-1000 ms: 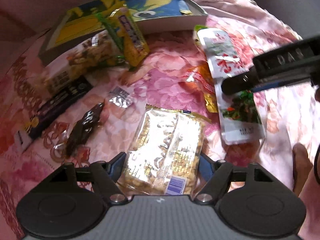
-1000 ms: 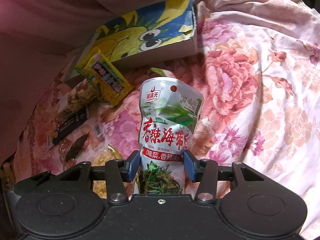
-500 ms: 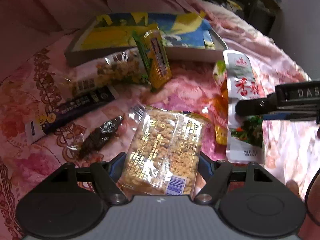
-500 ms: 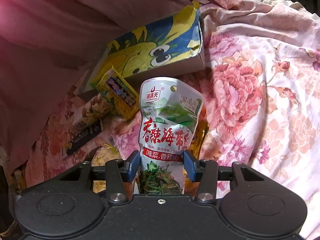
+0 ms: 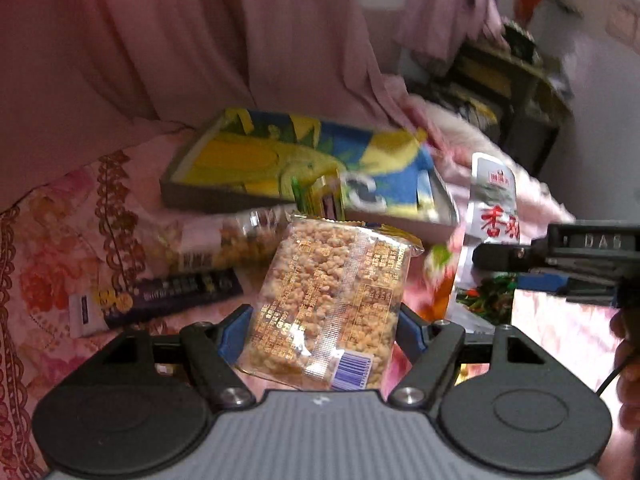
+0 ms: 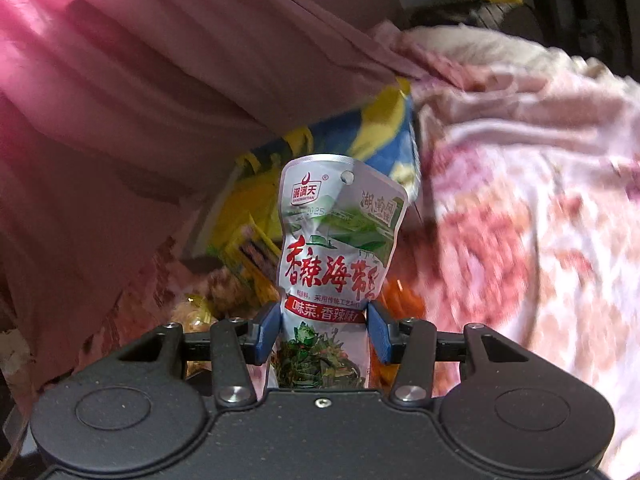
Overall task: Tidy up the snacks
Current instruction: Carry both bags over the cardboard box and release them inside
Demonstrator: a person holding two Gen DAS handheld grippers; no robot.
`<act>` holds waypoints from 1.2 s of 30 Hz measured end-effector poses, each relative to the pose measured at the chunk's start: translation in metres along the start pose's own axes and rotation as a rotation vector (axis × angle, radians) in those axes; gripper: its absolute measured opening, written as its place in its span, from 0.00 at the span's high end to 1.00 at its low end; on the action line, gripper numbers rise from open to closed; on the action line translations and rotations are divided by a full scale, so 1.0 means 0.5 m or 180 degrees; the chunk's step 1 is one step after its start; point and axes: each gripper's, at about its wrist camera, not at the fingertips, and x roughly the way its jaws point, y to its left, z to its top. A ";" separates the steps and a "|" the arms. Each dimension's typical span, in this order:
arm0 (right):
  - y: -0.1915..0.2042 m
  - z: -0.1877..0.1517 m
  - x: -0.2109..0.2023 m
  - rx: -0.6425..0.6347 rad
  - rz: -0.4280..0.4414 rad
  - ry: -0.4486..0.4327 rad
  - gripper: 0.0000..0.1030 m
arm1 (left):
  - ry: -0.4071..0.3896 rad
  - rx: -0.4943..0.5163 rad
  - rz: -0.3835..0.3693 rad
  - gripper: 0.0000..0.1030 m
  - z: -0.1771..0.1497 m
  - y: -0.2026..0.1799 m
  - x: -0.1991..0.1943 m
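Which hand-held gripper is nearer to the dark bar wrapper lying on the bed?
Left. The left hand-held gripper, holding the puffed rice pack, is just right of the dark bar wrapper. The right hand-held gripper, holding the seaweed pouch, is farther right.

Left claw (image 5: 322,322) angled downward, blue pads pressed against both side edges of a clear packet of puffed grain (image 5: 328,304), packet held clear of the bed. Right claw (image 6: 324,326) likewise angled downward, pads clamped on the lower part of a silver seaweed pouch (image 6: 336,248) standing upright between them. Seen from the left wrist, right claw (image 5: 496,258) at the right edge, side-on, with part of the holding hand (image 5: 626,364) below it.
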 end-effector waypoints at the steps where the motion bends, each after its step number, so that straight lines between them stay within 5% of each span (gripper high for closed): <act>1: 0.002 0.012 0.002 -0.0031 0.0033 -0.0053 0.52 | -0.0045 -0.0039 -0.0006 0.25 0.013 0.001 0.000; 10: 0.000 0.134 0.055 -0.0296 0.0167 -0.0710 0.52 | -0.0391 0.0086 0.0220 0.25 0.178 -0.041 0.040; 17: -0.009 0.198 0.120 -0.0498 0.0075 -0.0983 0.52 | -0.0276 -0.0048 0.0338 0.25 0.274 -0.072 0.171; 27: -0.054 0.238 0.215 -0.0207 -0.0174 -0.0664 0.52 | 0.0211 -0.0319 0.0497 0.25 0.307 -0.050 0.371; 36: -0.047 0.218 0.295 -0.0245 -0.0269 -0.0198 0.51 | 0.0601 -0.0321 0.0694 0.25 0.293 -0.038 0.438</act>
